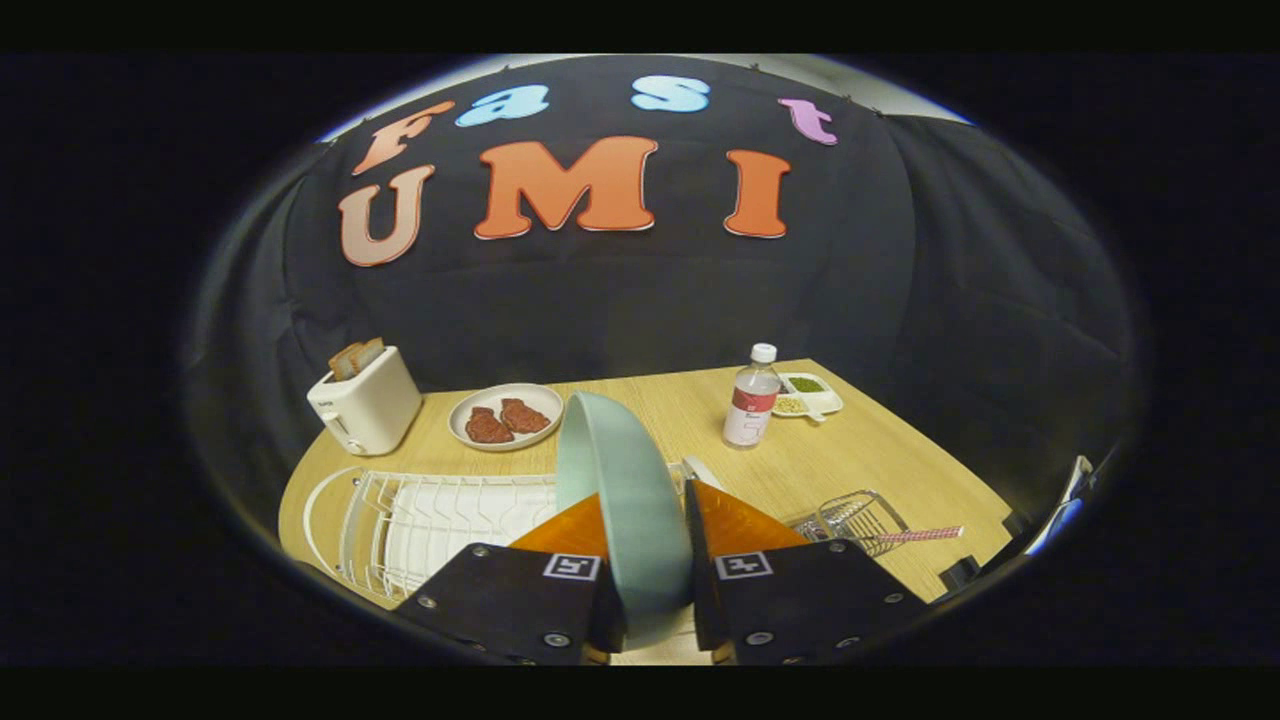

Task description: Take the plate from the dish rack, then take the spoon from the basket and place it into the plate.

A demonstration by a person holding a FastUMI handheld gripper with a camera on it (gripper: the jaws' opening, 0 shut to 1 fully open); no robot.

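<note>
A pale green plate (622, 500) stands on edge between my two fingers, held above the wooden table (880, 450). My gripper (648, 545) is shut on the plate, one orange finger (575, 530) pressing each face. Below and to the left of the fingers lies the white wire dish rack (430, 520). To the right of the fingers sits a small wire basket (858, 520), and a spoon with a pink patterned handle (920, 535) sticks out of it toward the table's right edge.
A white toaster (365, 405) with bread slices stands at the table's far left. Beside it lies a white plate with two red pieces of meat (506, 417). A water bottle (752, 400) and a small divided dish (810, 392) stand far right.
</note>
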